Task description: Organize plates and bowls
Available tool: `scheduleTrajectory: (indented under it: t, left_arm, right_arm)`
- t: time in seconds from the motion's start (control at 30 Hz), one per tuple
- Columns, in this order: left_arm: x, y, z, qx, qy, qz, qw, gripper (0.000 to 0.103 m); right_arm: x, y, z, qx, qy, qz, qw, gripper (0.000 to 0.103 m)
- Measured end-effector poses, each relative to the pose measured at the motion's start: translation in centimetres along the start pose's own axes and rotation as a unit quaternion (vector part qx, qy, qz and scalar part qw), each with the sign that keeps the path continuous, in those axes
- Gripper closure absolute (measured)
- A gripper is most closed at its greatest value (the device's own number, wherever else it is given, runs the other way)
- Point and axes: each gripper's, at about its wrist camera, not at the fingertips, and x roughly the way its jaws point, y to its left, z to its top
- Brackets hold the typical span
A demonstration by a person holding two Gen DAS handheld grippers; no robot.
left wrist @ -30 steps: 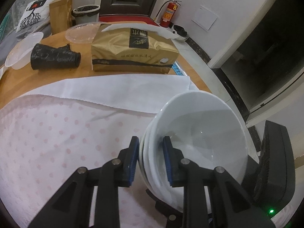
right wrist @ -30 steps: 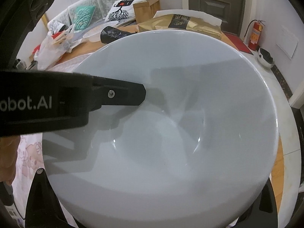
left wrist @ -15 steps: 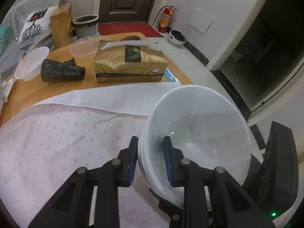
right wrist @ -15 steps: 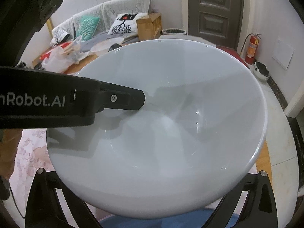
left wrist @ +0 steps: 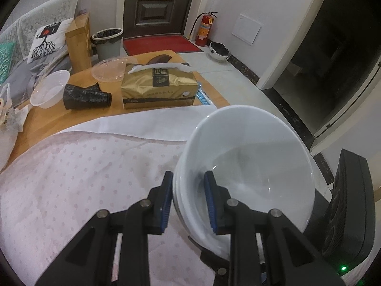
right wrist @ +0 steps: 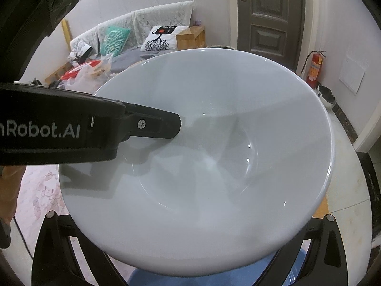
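My left gripper [left wrist: 188,200] is shut on the rim of a stack of nested white bowls [left wrist: 252,166] and holds it tilted above the pink dotted cloth [left wrist: 83,178]. One blue pad is inside the top bowl, the other against the outer wall. In the right wrist view the white bowl [right wrist: 214,155] fills the frame, with the left gripper's black finger [right wrist: 157,126] reaching into it from the left. My right gripper's arms spread wide under the bowl; its fingertips are hidden. A blue plate [right wrist: 273,274] shows below the bowl.
On the wooden table [left wrist: 59,119] behind the cloth are a gold tissue pack [left wrist: 159,88], a black crumpled bag [left wrist: 88,96], a clear plastic bowl [left wrist: 50,90] and a clear lid [left wrist: 112,69]. The table's right edge drops to the tiled floor [left wrist: 238,76].
The bowl stack has been lifted higher and drawn back from the table in the left gripper; the tissue pack and table now look farther away. The right gripper stays beneath the bowl.
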Motion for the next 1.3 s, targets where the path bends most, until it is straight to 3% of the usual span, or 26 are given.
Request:
scheduleTrajectory:
  t: [0.7, 1.3]
  left_arm:
    - [-3.3, -4.7, -2.9, 0.029, -0.006, 0.005, 0.9995, 0.082]
    - [-2.0, -9.5, -5.3, 0.052, 0.011, -0.001, 0.9986, 0.082]
  right_arm:
    - [-5.0, 0.7, -2.8, 0.007, -0.01, -0.017, 1.0, 0.005]
    - [-7.7, -1.7, -6.7, 0.022, -0.001, -0.031, 0.999, 0.005]
